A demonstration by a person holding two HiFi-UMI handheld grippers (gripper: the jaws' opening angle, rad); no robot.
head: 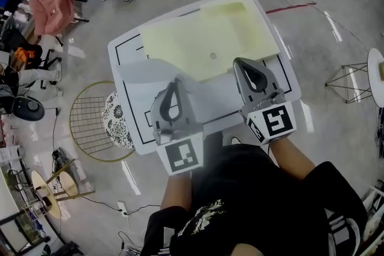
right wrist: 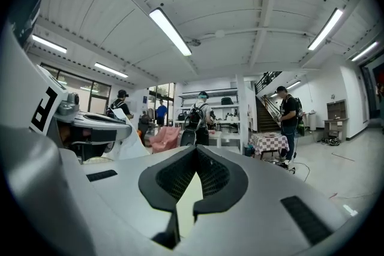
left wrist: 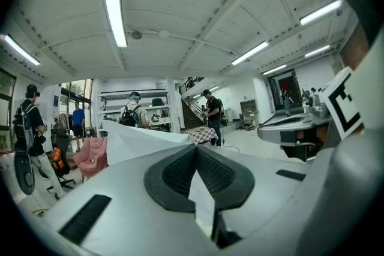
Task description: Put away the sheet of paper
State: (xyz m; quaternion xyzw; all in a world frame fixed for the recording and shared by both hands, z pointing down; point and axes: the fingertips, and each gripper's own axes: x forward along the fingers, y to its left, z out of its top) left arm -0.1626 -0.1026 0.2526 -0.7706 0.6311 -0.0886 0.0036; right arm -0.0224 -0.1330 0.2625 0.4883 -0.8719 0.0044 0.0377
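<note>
The white table (head: 125,54) with black lines on it stood on a grey floor (head: 336,129). A big pale-yellow mat (head: 204,39) lay flat across the far half. The paper (head: 141,84) covered the near part, its left end curled up off the top.

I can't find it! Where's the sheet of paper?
The sheet of paper is over the white table, left of middle in the head view, pinched in the left tongs.
</note>
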